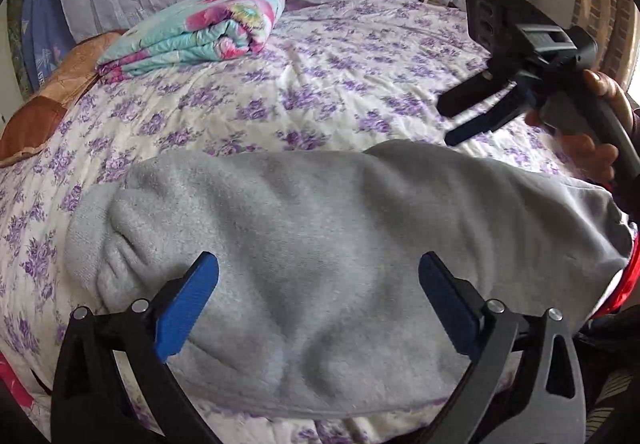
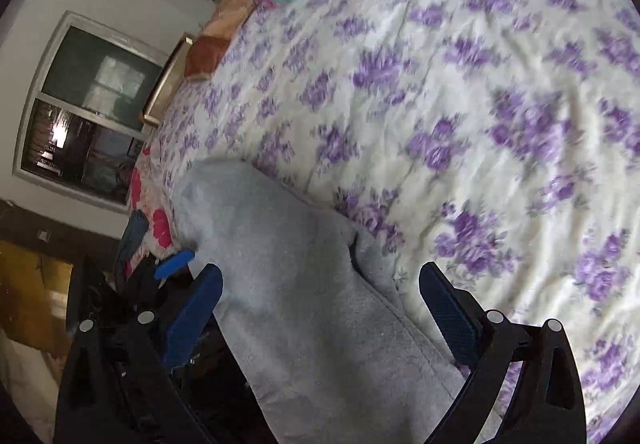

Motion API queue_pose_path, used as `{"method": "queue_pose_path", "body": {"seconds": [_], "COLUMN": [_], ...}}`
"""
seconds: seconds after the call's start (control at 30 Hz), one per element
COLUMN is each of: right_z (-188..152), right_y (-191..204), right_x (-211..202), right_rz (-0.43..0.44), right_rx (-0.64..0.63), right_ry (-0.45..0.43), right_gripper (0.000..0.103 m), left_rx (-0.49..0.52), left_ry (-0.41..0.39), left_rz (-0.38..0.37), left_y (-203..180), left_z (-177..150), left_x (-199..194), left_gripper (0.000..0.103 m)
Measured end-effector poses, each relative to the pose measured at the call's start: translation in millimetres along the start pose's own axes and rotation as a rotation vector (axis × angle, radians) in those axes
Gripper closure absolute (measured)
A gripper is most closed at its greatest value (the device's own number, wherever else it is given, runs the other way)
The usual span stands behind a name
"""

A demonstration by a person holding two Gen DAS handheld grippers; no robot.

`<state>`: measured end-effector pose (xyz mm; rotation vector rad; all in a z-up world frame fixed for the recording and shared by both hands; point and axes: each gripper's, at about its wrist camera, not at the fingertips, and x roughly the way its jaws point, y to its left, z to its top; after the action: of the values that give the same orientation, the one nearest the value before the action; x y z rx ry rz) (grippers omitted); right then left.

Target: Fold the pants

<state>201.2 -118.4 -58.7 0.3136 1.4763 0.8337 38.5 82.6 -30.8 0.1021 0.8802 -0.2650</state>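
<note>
The grey fleece pants lie folded in a thick bundle across the near part of the bed. My left gripper is open just above them, one blue finger on each side, holding nothing. My right gripper shows in the left wrist view, open and lifted above the bed beyond the pants' far right end. In the right wrist view the pants run between my open right gripper's fingers, and the left gripper's blue fingertip shows at their far end.
A folded turquoise and pink floral quilt lies at the back left of the bed. The purple-flowered bedsheet covers the bed. An orange pillow is at the left edge. A window is on the wall beyond.
</note>
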Motion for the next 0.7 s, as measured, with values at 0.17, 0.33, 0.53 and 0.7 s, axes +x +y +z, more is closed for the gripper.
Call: {"method": "queue_pose_path", "body": {"seconds": [0.17, 0.33, 0.53, 0.7], "right_z": [-9.5, 4.0, -0.6, 12.0], "right_y": [15.2, 9.8, 9.9, 2.8], "right_x": [32.7, 31.7, 9.7, 3.9], "right_rz": [0.164, 0.320, 0.348, 0.189], "right_rx": [-0.098, -0.044, -0.049, 0.001], "right_ry": [0.174, 0.042, -0.197, -0.320], "right_gripper": [0.005, 0.022, 0.087, 0.090], "left_rx": [-0.102, 0.000, -0.042, -0.033], "left_ry": [0.068, 0.085, 0.070, 0.065], "left_rz": [-0.004, 0.092, 0.055, 0.061], "left_y": [51.1, 36.5, 46.4, 44.5], "left_z": [-7.3, -23.5, -27.6, -29.0], "left_x": [16.6, 24.7, 20.3, 20.9], "left_gripper": [0.006, 0.005, 0.005, 0.005]}}
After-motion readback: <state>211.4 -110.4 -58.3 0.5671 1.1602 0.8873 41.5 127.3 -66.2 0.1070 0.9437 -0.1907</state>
